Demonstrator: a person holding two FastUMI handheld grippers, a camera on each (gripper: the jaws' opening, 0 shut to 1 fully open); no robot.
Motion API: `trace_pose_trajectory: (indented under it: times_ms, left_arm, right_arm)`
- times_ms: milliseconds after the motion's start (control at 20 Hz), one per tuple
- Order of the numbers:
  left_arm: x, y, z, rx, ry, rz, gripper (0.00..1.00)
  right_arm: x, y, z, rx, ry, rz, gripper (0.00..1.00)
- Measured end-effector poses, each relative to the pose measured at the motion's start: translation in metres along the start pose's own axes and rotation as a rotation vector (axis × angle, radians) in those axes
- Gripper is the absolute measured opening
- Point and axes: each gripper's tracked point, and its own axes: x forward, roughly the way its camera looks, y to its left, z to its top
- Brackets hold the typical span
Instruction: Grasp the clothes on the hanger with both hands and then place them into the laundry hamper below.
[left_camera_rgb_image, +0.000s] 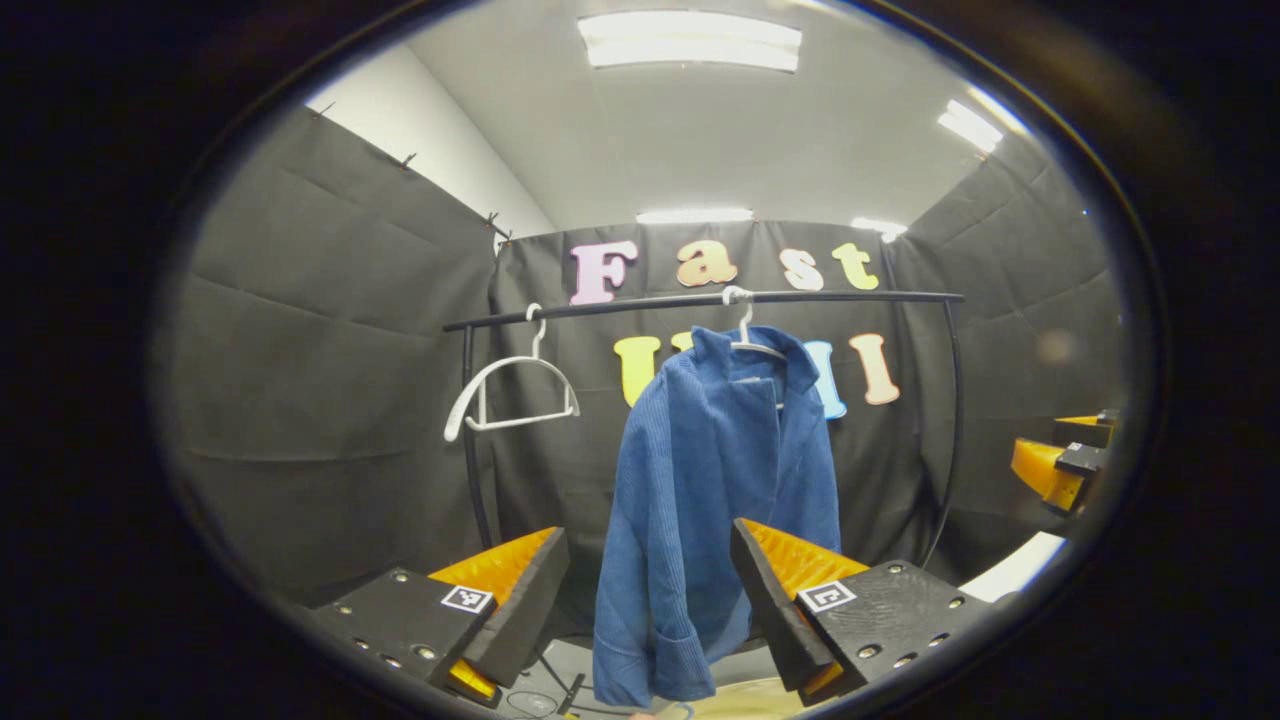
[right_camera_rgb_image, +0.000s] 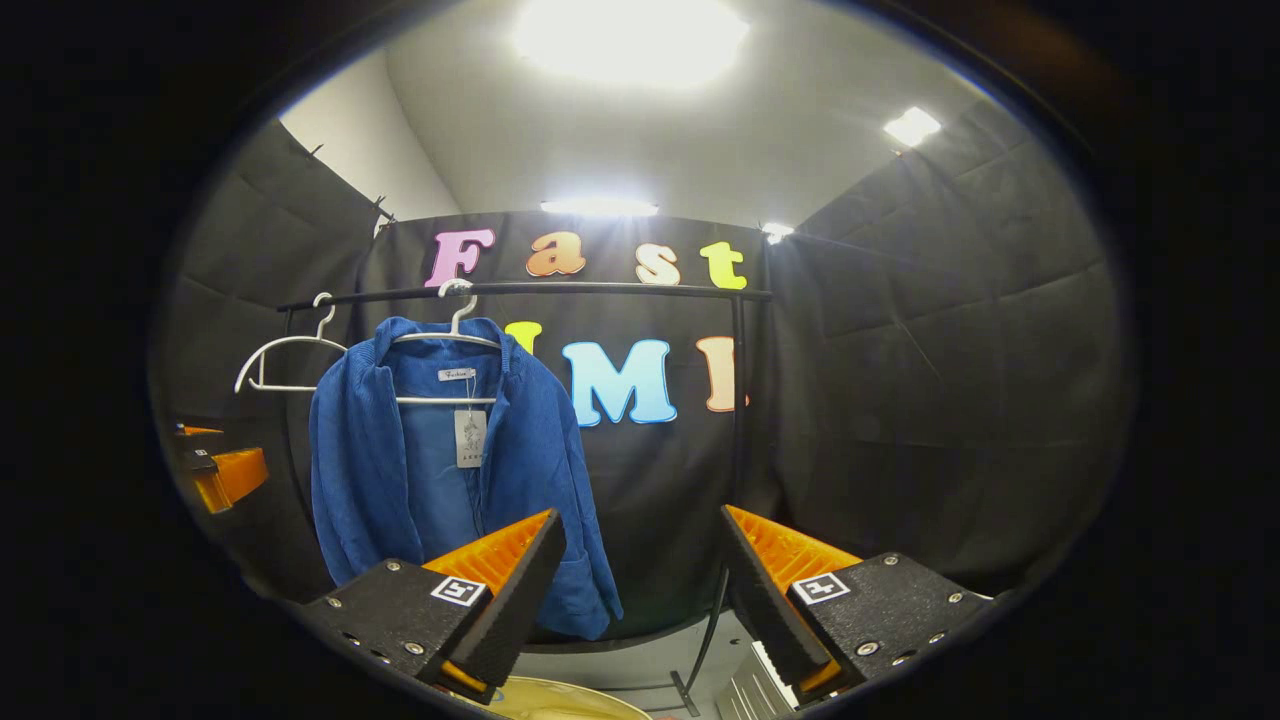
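Note:
A blue corduroy jacket (left_camera_rgb_image: 710, 480) hangs from a white hanger (left_camera_rgb_image: 748, 340) on a black clothes rail (left_camera_rgb_image: 700, 299). My left gripper (left_camera_rgb_image: 650, 560) is open in front of it, fingers apart and short of the cloth. In the right gripper view the jacket (right_camera_rgb_image: 440, 470) hangs left of centre with a tag at its collar. My right gripper (right_camera_rgb_image: 640, 550) is open and points past the jacket's right side. A pale rim of the laundry hamper (right_camera_rgb_image: 560, 700) shows at the bottom. The other gripper's orange finger (left_camera_rgb_image: 1045, 470) appears at the far right, and likewise (right_camera_rgb_image: 225, 475) at the left.
An empty white hanger (left_camera_rgb_image: 510, 385) hangs at the rail's left end. The rail's black uprights (right_camera_rgb_image: 735, 420) stand on either side. Black cloth walls close in the booth behind and beside the rail.

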Motion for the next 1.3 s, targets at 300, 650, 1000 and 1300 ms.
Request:
trace_pose_trajectory:
  times_ms: [300,650,1000,1300]
  left_arm:
    - [0.002,0.005,0.002,0.010,-0.008,0.004,0.98]
    - [0.004,0.015,0.004,0.013,-0.006,0.004,0.94]
    - [0.016,0.026,0.022,0.014,-0.036,-0.011,0.99]
    - [0.024,0.019,0.043,-0.034,-0.088,-0.066,0.99]
  right_arm:
    - [0.003,0.004,-0.001,0.008,0.005,-0.003,0.95]
    - [0.001,0.010,0.000,0.014,0.003,-0.004,0.95]
    - [0.008,0.030,0.009,0.033,-0.008,0.014,0.95]
    - [0.022,0.045,0.024,0.055,-0.037,0.015,0.95]
